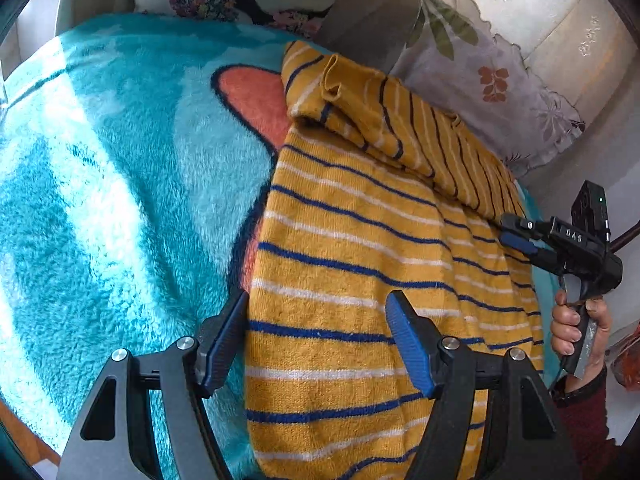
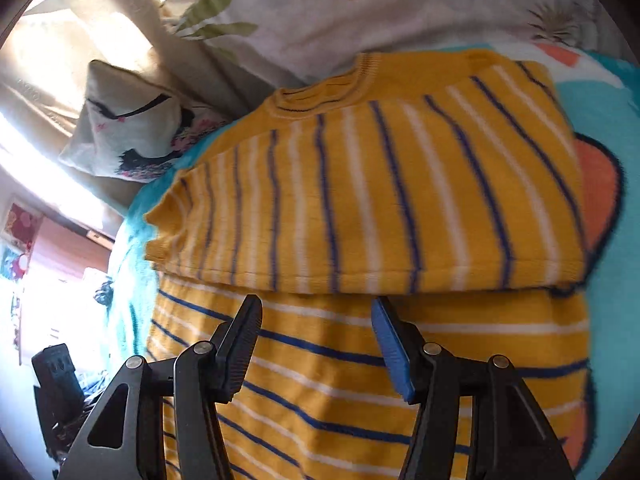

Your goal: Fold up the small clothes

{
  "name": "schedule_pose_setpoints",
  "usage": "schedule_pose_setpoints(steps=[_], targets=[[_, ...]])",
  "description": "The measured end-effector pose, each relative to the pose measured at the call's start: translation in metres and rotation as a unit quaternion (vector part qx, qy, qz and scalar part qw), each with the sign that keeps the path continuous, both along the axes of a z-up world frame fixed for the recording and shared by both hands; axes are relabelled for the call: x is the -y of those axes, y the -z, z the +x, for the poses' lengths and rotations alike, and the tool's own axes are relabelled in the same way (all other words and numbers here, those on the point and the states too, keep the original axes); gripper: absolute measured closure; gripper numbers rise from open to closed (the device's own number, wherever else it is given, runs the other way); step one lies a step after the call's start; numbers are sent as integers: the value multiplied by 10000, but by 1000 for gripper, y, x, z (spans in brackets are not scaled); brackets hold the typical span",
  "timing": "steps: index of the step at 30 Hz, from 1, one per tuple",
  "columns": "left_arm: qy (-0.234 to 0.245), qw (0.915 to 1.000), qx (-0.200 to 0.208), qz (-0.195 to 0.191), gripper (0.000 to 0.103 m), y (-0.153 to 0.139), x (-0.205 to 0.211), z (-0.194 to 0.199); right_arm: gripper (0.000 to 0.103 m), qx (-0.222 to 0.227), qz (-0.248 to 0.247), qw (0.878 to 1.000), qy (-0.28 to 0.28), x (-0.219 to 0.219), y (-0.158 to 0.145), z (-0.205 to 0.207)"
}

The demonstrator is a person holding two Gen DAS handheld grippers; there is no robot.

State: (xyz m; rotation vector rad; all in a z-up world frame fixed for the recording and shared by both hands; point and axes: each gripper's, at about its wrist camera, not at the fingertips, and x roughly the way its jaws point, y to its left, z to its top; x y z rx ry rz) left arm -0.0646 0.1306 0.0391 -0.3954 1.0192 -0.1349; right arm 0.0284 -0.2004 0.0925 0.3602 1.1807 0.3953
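A small yellow knit sweater (image 1: 360, 264) with blue and white stripes lies on a turquoise fleece blanket (image 1: 112, 184). One part of it is folded over the body along the far side, a cuff sticking up at the back. My left gripper (image 1: 316, 300) is open and empty, just above the sweater's near edge. My right gripper (image 2: 316, 304) is open and empty over the sweater (image 2: 360, 208), at the edge of the folded-over part. The right gripper also shows in the left wrist view (image 1: 508, 228), at the sweater's right edge.
A floral pillowcase (image 1: 480, 80) lies beyond the sweater, and it also shows in the right wrist view (image 2: 360, 12). A printed cushion (image 2: 132, 120) sits at the back. The blanket (image 2: 608, 128) has an orange patch (image 1: 256, 96) beside the sweater.
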Motion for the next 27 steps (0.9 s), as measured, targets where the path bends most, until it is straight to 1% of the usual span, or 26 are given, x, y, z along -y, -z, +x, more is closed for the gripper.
schedule_pose_setpoints(steps=[2,5,7,8,11,13,15,16,17,19,20,21,24,27], targets=[[-8,10000,-48,86,34,-1,2,-2,41,14,-241,9995,192,26,-2,-7],[-123,9999,-86,83,34,-3,0,-6,41,85,-509,9976,458,55,-12,-18],[-262,9996,1,42,34,-8,-4,-12,40,169,-576,9963,615,73,-20,-27],[-333,9994,66,41,34,-12,-7,-15,38,202,-631,9953,700,80,-23,-32],[-549,9982,203,153,34,-20,-17,-25,34,282,-815,9922,895,97,-27,-49],[-620,9978,162,144,34,-19,-21,-31,34,214,-848,9913,979,106,-20,-61],[-599,9981,67,82,34,-12,-21,-33,34,66,-740,9920,1022,109,-8,-73],[-552,9985,7,56,34,-8,-18,-34,34,214,-720,9917,1045,107,-8,-81],[-501,9987,-29,49,34,-4,-12,-35,33,245,-694,9922,1005,105,-10,-87],[-370,9992,32,140,34,-3,-2,-41,33,239,-379,9949,907,103,-10,-97],[-235,9997,13,33,34,-3,2,-43,32,214,-142,9959,865,100,-9,-102],[-54,9996,-29,-278,34,0,4,-45,32,224,3,9962,847,98,-8,-107],[87,9972,56,-735,34,2,4,-56,32,218,480,9959,729,89,-5,-122],[196,9907,117,-1343,34,6,-4,-66,32,92,1113,9921,578,79,2,-140]])
